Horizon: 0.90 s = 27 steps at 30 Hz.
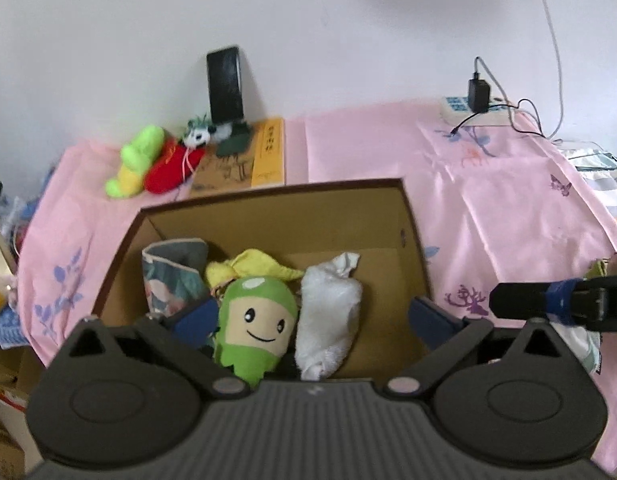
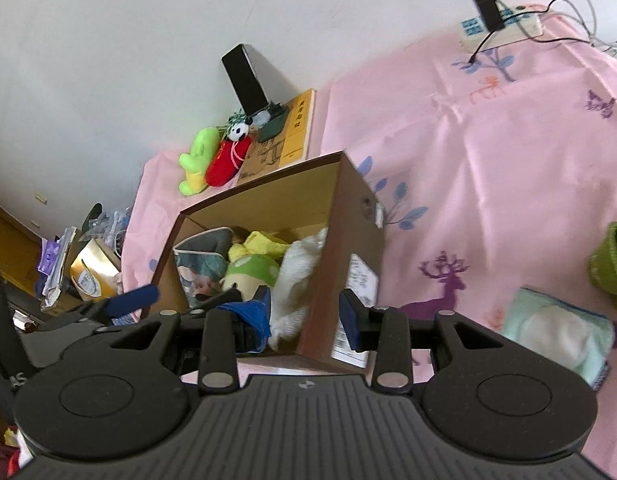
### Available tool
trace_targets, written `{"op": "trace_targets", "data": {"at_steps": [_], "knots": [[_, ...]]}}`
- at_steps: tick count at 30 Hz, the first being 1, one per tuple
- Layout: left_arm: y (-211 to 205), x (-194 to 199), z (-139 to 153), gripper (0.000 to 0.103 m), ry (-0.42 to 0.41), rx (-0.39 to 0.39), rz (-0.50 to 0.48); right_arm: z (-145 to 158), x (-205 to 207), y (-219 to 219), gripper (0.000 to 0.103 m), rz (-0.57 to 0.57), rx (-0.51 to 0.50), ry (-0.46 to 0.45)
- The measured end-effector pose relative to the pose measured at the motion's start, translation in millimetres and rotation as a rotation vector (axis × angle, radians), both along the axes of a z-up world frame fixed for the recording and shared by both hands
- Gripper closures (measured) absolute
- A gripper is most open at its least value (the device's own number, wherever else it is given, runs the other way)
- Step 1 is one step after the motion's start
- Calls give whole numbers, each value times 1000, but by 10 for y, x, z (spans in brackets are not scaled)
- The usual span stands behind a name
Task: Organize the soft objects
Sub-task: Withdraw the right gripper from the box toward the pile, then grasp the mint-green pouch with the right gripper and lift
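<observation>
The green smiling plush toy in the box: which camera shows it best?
The left wrist view shows the green plush toy best: its whole smiling face is visible inside the cardboard box. In the right wrist view only its spotted top shows, face hidden.

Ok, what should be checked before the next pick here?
1. Left hand-held gripper open and empty: ok.
2. Right hand-held gripper open and empty: ok.
3. Space left in cardboard box, right of white towel: ok.
4. Folded towel unobstructed on pink cloth: ok.
5. Everything soft boxed: not ok; green cloth also outside.
6. Right fingers clear of box wall: cannot tell.
</observation>
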State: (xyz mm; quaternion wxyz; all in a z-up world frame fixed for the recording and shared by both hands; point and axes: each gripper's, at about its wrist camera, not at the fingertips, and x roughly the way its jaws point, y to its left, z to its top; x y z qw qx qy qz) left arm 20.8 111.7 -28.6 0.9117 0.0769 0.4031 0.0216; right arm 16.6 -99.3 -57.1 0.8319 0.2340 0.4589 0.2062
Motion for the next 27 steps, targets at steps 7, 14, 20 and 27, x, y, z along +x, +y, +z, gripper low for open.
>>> {"op": "trace_targets", "data": {"at_steps": [7,14,20,27], "knots": [[-400,-194,23,3,-23,74,4,-51,-151,-300,82,-5,1,4],[-729,-267,-19,3,3,89,1,-105,-287,-599,82,-28,1,10],[-1025,-322,-81,3,27,106,-21,-199,-392,-856,82,-62,0,24],[-1296,-344,-210,3,63,133,-51,-337,-458,-1120,82,-109,21,56]]}}
